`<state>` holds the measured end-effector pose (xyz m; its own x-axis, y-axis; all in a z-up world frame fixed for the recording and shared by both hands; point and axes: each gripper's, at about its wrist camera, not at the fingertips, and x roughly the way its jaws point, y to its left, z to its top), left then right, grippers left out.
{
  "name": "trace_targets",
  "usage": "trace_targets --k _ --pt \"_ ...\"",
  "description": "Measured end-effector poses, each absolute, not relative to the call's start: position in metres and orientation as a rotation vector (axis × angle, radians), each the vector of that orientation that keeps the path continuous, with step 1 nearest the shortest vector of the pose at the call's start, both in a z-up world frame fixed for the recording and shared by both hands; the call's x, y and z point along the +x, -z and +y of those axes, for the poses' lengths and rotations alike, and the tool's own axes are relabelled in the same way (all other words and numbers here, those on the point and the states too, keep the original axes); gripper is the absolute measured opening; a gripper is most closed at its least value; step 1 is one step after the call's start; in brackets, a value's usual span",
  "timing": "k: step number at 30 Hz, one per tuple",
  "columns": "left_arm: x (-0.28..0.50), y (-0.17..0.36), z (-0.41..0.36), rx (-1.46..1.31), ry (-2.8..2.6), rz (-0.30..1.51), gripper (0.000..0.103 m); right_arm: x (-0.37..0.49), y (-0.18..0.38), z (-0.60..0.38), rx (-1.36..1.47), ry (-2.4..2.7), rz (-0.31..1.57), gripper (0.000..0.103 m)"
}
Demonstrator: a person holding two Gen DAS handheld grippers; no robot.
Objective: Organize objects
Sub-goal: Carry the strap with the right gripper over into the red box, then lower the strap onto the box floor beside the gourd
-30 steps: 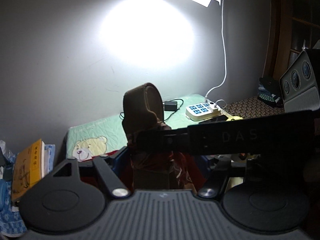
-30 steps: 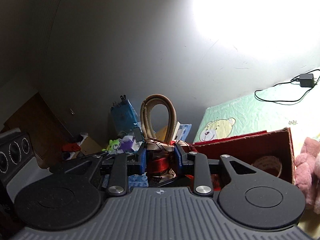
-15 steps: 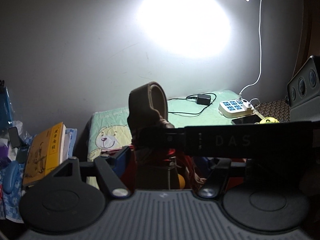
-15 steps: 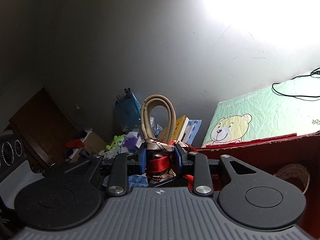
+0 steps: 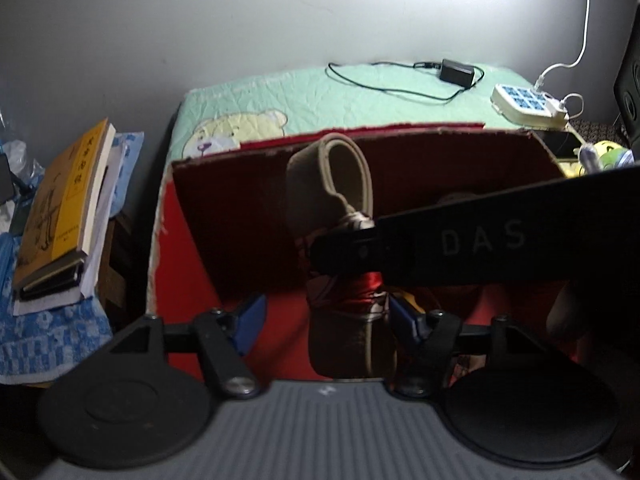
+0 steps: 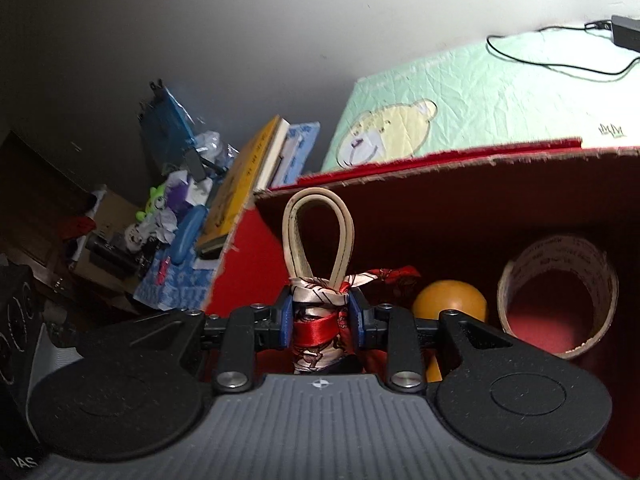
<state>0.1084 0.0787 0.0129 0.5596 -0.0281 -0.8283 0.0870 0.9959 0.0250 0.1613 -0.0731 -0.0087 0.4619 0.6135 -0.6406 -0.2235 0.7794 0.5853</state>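
Bundle of scarf-wrapped strap stands upright in your right tongs, pinched at its waist; your left tongs stand spread around its lower part. Red box lies directly below, so lower straight in.

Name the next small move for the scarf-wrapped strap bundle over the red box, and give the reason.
Probably lower it a little further, then open the right claw. That claw is shut on the strap bundle, which hangs inside the red box but above its floor, beside the orange ball and tape roll.
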Motion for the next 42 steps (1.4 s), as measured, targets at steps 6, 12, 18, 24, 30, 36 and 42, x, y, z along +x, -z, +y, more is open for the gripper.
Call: trace_targets --k 6,12,18,24,30,36,42 --pt "0.116 0.003 0.077 0.083 0.055 1.052 0.070 0.174 0.027 -0.067 0.456 -0.496 1.108 0.030" --pt "0.122 0.005 0.080 0.066 0.042 1.079 0.077 0.182 0.036 -0.057 0.384 -0.488 1.223 0.031" --pt "0.128 0.009 0.079 0.072 0.039 1.098 0.081 0.186 0.044 -0.064 0.410 -0.372 1.294 0.031" --pt "0.130 0.011 0.078 0.088 0.031 1.107 0.083 0.181 0.042 -0.067 0.387 -0.343 1.289 0.031" --pt "0.132 0.013 0.078 0.087 0.019 1.122 0.086 0.183 0.047 -0.073 0.439 -0.313 1.295 0.032" --pt "0.132 0.015 0.073 0.130 0.000 1.117 0.088 0.182 0.046 -0.075 0.471 -0.304 1.272 0.032" --pt "0.133 0.014 0.074 0.126 -0.006 1.122 0.088 0.183 0.047 -0.080 0.522 -0.290 1.268 0.033"
